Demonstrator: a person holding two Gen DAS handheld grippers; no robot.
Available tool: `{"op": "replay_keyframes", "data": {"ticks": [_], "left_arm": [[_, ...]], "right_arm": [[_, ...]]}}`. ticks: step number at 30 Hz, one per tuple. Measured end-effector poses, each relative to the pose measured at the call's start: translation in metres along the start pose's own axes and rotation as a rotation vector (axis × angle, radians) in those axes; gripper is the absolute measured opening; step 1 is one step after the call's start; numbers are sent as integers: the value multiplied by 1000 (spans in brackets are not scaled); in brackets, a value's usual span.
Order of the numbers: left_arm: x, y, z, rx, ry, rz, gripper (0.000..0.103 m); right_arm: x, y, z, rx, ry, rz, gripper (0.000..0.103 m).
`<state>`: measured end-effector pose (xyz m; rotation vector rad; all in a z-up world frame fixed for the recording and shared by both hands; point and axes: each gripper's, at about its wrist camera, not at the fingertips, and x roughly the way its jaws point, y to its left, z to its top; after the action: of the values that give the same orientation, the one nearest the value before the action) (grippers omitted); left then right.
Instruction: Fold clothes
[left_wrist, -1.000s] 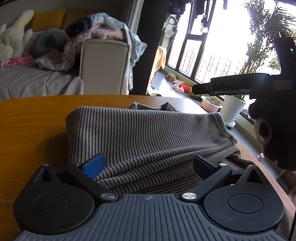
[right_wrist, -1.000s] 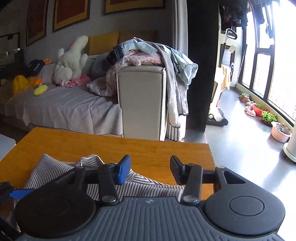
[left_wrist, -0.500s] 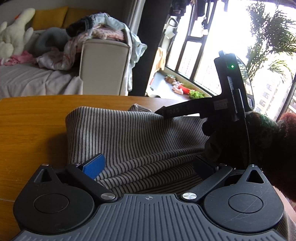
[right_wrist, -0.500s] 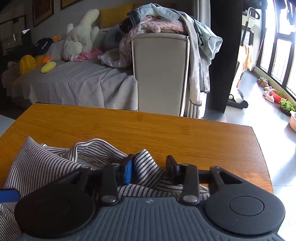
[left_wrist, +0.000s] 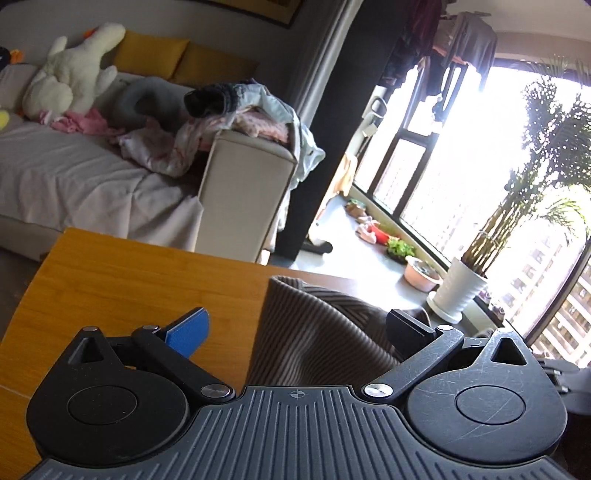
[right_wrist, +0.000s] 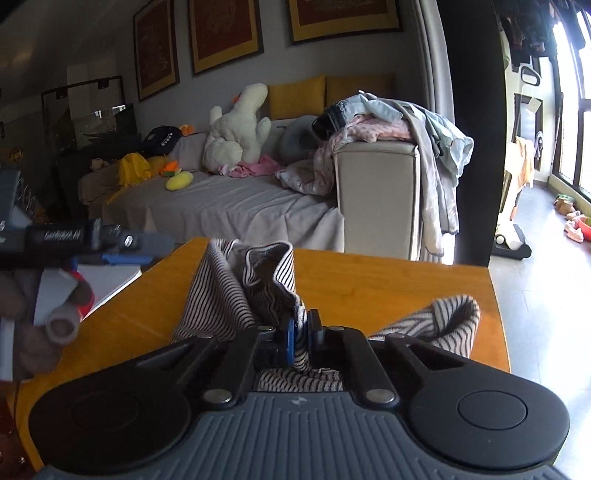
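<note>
My right gripper (right_wrist: 301, 334) is clamped on a fold of the striped shirt (right_wrist: 236, 291); cloth is pinched between the two pads. The shirt rises bunched ahead of the fingers, above the wooden table (right_wrist: 388, 280), with a second bunch to the right. My left gripper (left_wrist: 295, 332) stands wide apart, gripping nothing. The shirt (left_wrist: 314, 332) lies between its fingers, nearer the right finger. Beyond the table stands a sofa (right_wrist: 229, 206).
</note>
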<state>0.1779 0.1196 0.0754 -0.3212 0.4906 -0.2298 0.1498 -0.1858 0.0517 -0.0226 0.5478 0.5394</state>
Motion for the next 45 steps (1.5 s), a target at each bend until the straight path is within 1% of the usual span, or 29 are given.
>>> {"op": "replay_keyframes", "data": {"ticks": [4,7,9,10,12,13,14,15,16,17,19,20,22,23,24,28,31,33,35,36,38,39,40,41,42,43,45], "left_arm": [[-7,-11,-5,21,11,6,103],[-9,-17,-11,37,35,4,103],[-9,-18,-14,45,55,7,103],[-8,-19,-17,54,73,8,103],[-7,-21,-25,89,117,4,102],[-6,-22,-29,107,140,3,100],[-4,-23,-34,129,164,3,97],[-2,-24,-40,151,192,4,90],[0,-23,-48,171,226,10,87],[2,-21,-53,180,250,17,87],[4,-13,-67,195,306,43,88],[4,-8,-72,198,328,53,88],[2,2,-80,192,366,65,93],[-1,7,-82,185,376,66,94],[-5,11,-82,177,382,64,94],[-25,17,-66,130,349,28,95],[-32,19,-53,33,333,-34,96],[-26,18,-51,-32,348,-83,96],[-14,16,-55,-71,385,-112,96],[-5,16,-58,-76,398,-106,95],[11,16,-64,-87,424,-93,91],[19,18,-67,-91,431,-83,82],[27,20,-68,-100,438,-79,70],[35,24,-68,-119,440,-94,65],[41,28,-66,-129,431,-109,58],[47,31,-62,-132,425,-111,55],[62,37,-51,-135,408,-98,53]], "right_arm": [[-15,22,-44,-42,62,3,7],[-20,28,-63,-49,123,11,7],[-30,29,-65,-74,122,6,8],[-35,29,-66,-88,117,1,10],[-53,24,-56,-85,47,-17,24],[-62,20,-49,-71,4,-29,28],[-69,14,-43,-52,-36,-47,37],[-75,8,-37,-32,-74,-69,44],[-78,3,-34,-17,-96,-89,46],[-75,-3,-36,-5,-87,-105,48],[-63,-15,-44,22,-41,-133,48],[-54,-19,-51,29,0,-153,48],[-35,-27,-73,25,107,-224,48],[-29,-32,-84,39,138,-240,52],[-30,-37,-90,76,129,-234,57],[-50,-52,-87,191,103,-224,62],[-71,-58,-84,275,65,-188,65],[-70,-62,-86,353,73,-137,67],[-67,-65,-90,428,88,-84,68],[-65,-67,-92,466,96,-57,68],[-52,-66,-95,475,124,-54,68],[-41,-65,-96,461,136,-65,65],[-32,-64,-96,439,139,-74,60],[-24,-62,-94,400,130,-83,50],[-16,-61,-90,367,122,-87,44],[-8,-61,-86,347,116,-89,41],[12,-70,-73,348,107,-86,35]]}}
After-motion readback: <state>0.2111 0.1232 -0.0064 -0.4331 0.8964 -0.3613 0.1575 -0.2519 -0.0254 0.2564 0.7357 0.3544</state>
